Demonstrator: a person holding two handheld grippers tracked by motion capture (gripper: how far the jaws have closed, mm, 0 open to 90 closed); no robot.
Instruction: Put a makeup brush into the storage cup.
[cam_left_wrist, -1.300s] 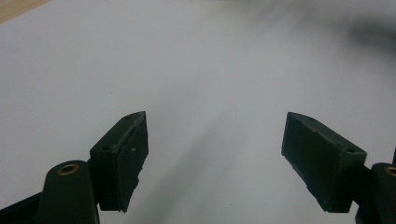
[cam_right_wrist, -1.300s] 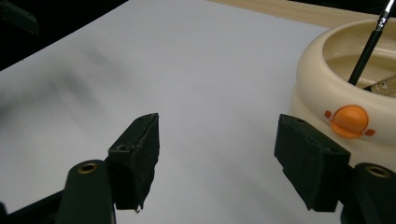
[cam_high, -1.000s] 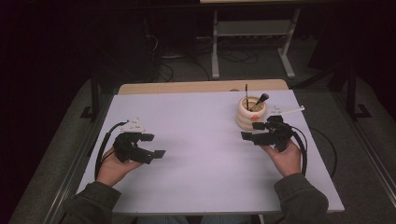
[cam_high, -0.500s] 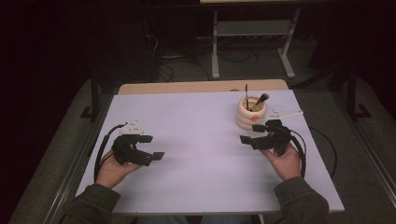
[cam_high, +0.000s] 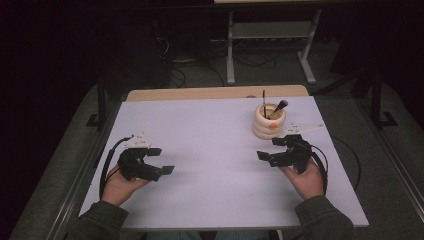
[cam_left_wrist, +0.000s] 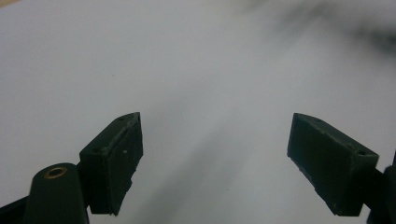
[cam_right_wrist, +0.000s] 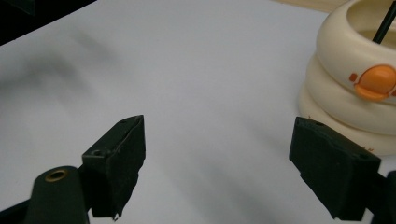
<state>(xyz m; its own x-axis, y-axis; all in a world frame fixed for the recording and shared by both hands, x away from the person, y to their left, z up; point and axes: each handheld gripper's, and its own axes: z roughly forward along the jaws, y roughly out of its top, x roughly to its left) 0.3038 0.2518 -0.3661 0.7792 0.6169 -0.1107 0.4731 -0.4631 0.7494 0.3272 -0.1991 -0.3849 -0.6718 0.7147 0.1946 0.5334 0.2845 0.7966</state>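
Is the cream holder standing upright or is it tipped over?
Upright: the cream holder sits flat on the table, mouth up, with two dark sticks inside.

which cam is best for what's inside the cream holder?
High view: it looks down into the holder and shows two dark sticks standing in it. The right gripper view shows its ringed side, orange mark and part of one stick.
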